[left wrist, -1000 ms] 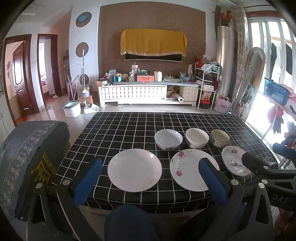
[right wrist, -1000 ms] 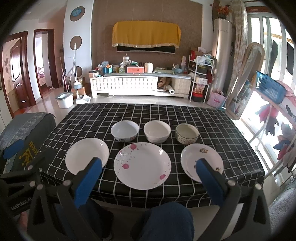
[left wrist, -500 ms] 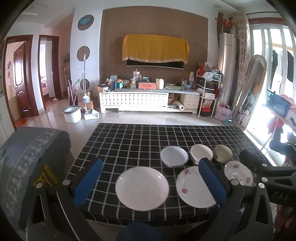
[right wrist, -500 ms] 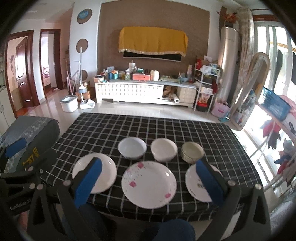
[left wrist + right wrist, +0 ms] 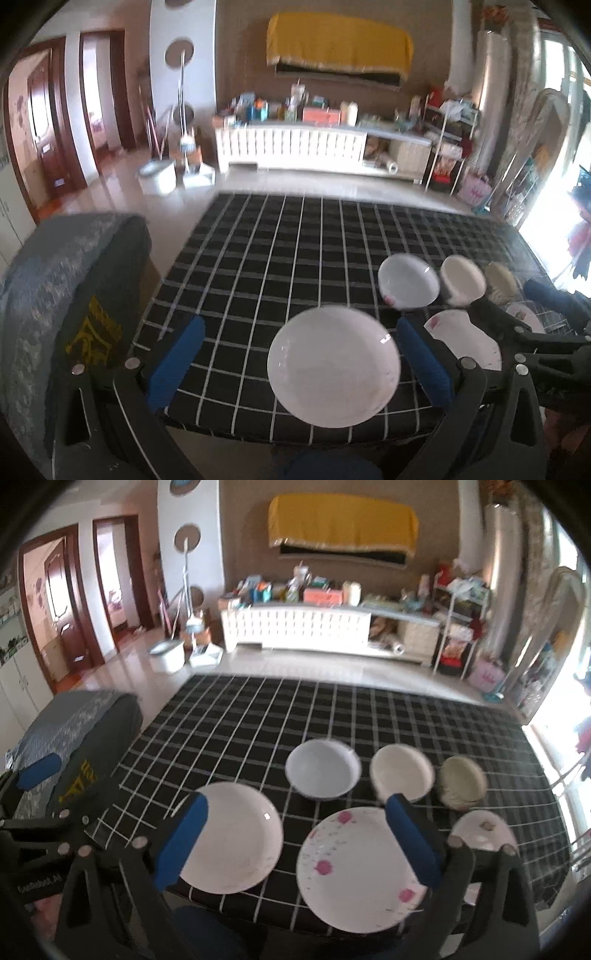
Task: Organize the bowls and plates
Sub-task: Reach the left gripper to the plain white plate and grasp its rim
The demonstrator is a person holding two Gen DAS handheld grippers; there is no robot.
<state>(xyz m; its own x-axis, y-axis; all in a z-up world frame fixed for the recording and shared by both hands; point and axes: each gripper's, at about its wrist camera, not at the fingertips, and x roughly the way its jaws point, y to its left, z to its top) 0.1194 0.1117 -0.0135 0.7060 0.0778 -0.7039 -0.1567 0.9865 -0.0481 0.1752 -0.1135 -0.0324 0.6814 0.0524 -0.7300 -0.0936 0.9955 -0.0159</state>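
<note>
On the black checked tablecloth [image 5: 258,720] a plain white plate [image 5: 229,836] [image 5: 334,365], a pink-flowered plate [image 5: 354,871] [image 5: 476,350] and a small white plate [image 5: 484,830] lie along the near edge. Behind them stand a pale blue-white bowl [image 5: 323,768] [image 5: 408,280], a white bowl [image 5: 402,775] [image 5: 461,280] and a beige patterned bowl [image 5: 461,781]. My left gripper [image 5: 301,363] hangs open above the table's near edge, the plain plate showing between its blue pads. My right gripper [image 5: 297,843] is wide, its jaws closing, with nothing pressed between the pads.
A grey covered chair [image 5: 55,295] stands at the table's left. Beyond the table are tiled floor, a white TV cabinet [image 5: 295,627] and a shelf rack [image 5: 458,620] at the right. The far half of the tablecloth is bare.
Both grippers have moved forward and lower toward the table and shifted left; plates and bowls now sit further right and larger in both views. The right jaws have narrowed slightly.
</note>
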